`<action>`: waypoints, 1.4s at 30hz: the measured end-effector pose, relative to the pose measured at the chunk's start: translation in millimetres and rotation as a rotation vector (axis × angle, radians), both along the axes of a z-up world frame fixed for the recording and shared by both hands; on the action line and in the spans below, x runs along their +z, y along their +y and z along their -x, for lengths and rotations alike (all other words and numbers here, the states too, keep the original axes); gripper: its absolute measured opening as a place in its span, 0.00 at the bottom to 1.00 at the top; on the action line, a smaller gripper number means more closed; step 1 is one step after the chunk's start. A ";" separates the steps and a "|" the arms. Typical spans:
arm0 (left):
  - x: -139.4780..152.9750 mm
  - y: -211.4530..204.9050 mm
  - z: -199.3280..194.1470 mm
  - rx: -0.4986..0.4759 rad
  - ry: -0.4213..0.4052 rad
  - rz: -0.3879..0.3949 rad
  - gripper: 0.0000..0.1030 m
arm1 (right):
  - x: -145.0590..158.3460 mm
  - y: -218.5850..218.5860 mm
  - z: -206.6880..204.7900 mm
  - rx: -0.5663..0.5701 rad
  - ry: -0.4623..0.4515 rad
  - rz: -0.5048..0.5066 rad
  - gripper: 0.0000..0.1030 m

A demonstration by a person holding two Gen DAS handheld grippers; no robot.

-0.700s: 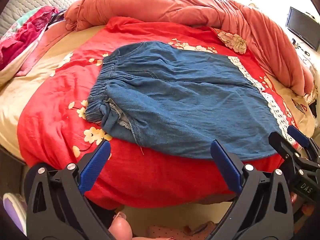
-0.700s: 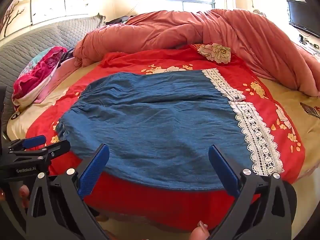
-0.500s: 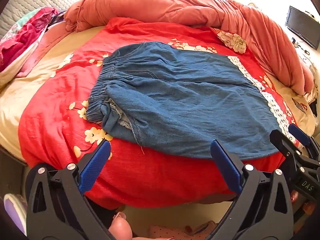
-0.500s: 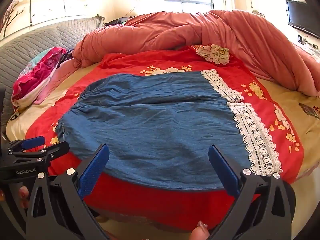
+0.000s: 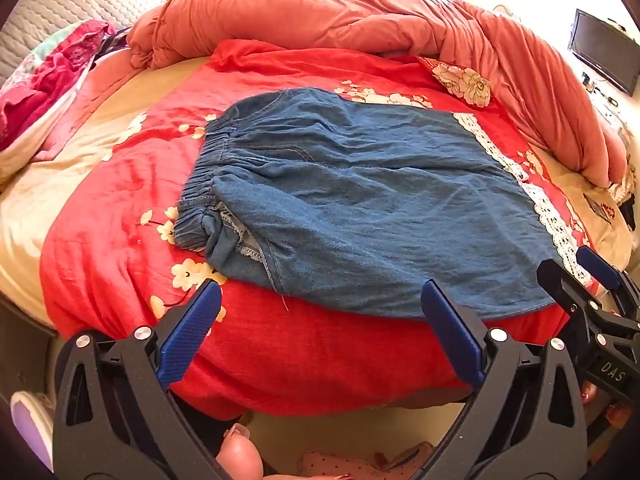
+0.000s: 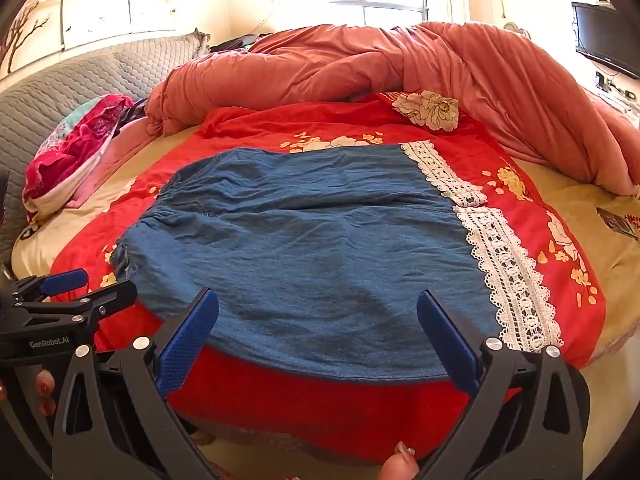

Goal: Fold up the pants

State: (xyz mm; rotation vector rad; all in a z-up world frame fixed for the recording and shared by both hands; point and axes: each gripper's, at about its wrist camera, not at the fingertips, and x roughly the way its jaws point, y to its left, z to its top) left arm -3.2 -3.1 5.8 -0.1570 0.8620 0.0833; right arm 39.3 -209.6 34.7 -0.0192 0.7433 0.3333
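Observation:
Blue denim pants (image 5: 360, 208) with white lace hems (image 5: 548, 216) lie flat on a red floral sheet (image 5: 120, 248), elastic waistband at the left. They also show in the right wrist view (image 6: 312, 248), lace hems (image 6: 504, 264) at the right. My left gripper (image 5: 320, 300) is open and empty, just short of the pants' near edge toward the waist. My right gripper (image 6: 318, 308) is open and empty over the near edge toward the hems. Each gripper shows at the other view's edge: the right one (image 5: 576, 276), the left one (image 6: 92, 284).
A bunched salmon duvet (image 6: 360, 68) lies along the back and right of the bed. A pink pile of clothes (image 6: 76, 148) sits at the left by a grey quilted headboard (image 6: 80, 76). A TV (image 6: 604, 36) hangs at the right. The bed's front edge is directly below the grippers.
Both grippers have edged slightly forward toward the pants; the pants look a little nearer. Nothing was grasped; the jaws stay open.

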 end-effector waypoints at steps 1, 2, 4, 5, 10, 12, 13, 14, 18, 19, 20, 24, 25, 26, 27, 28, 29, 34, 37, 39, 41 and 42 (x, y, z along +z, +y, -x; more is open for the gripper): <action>0.3 -0.2 0.0 0.000 0.000 0.001 0.91 | -0.4 -0.1 0.2 -0.001 -0.001 0.000 0.96; 0.2 -0.6 0.2 -0.001 -0.001 0.001 0.91 | 0.2 0.8 1.3 0.000 0.000 -0.002 0.96; 0.8 -0.3 0.2 -0.001 -0.002 0.001 0.91 | 0.0 0.8 1.2 -0.001 -0.001 -0.001 0.96; 0.6 -0.3 0.2 -0.002 -0.002 0.004 0.91 | 0.0 0.6 1.0 -0.001 -0.001 -0.002 0.96; 0.4 -0.9 -0.2 -0.001 -0.001 0.001 0.91 | -0.3 0.8 0.8 0.000 0.001 -0.002 0.96; 0.5 -1.1 -0.3 -0.002 -0.002 0.001 0.91 | -0.4 0.4 1.0 -0.002 0.002 0.000 0.96; 0.2 -1.6 -0.4 -0.003 -0.002 -0.001 0.91 | -0.2 -0.1 1.2 -0.002 0.002 -0.002 0.96; 0.2 -1.6 -0.4 -0.003 -0.003 0.001 0.91 | -0.3 0.6 1.1 -0.001 0.002 0.000 0.96; -0.2 -1.7 -0.4 -0.005 -0.002 0.000 0.91 | -0.2 0.4 0.9 0.002 0.004 0.001 0.96; -0.2 -1.6 -0.4 -0.005 -0.002 0.000 0.91 | -0.4 0.4 0.5 0.002 0.004 0.001 0.96; -0.2 -1.6 -0.4 -0.005 -0.002 -0.001 0.91 | -0.4 0.2 0.4 0.002 0.005 0.000 0.96; -0.3 -1.6 -0.4 -0.005 -0.003 0.000 0.91 | -0.8 1.8 0.6 0.004 0.005 0.001 0.96; 0.0 -1.7 -0.6 -0.005 -0.002 0.000 0.91 | -0.9 2.1 0.8 0.004 0.006 0.001 0.96; 0.0 -1.8 -0.6 -0.005 -0.002 0.000 0.91 | -0.8 2.6 1.1 0.003 0.005 0.002 0.96; 0.0 -1.8 -0.6 -0.005 -0.003 0.000 0.91 | -0.9 3.0 1.2 0.004 0.005 0.002 0.96; -0.1 -1.8 -0.7 -0.005 -0.003 -0.001 0.91 | -0.9 3.1 1.0 0.004 0.004 0.002 0.96; 0.2 -1.9 -0.7 -0.005 -0.003 -0.001 0.91 | -1.1 3.2 1.0 0.003 0.006 0.002 0.96; 0.6 -0.4 -0.9 -0.007 -0.006 -0.003 0.91 | -1.2 3.4 1.2 0.002 0.003 0.003 0.96; 1.0 0.5 -0.6 -0.006 -0.005 -0.001 0.91 | -1.2 3.2 1.0 0.003 0.006 0.003 0.96; 1.0 0.5 -0.7 -0.005 -0.003 -0.003 0.91 | -1.6 3.6 0.8 0.004 0.007 0.003 0.96; 1.1 0.4 -0.8 -0.006 -0.003 -0.002 0.91 | -1.7 4.9 0.8 0.003 0.007 0.005 0.96; 1.1 0.6 -0.8 -0.006 -0.004 -0.002 0.91 | -1.7 4.8 0.6 0.005 0.007 0.004 0.96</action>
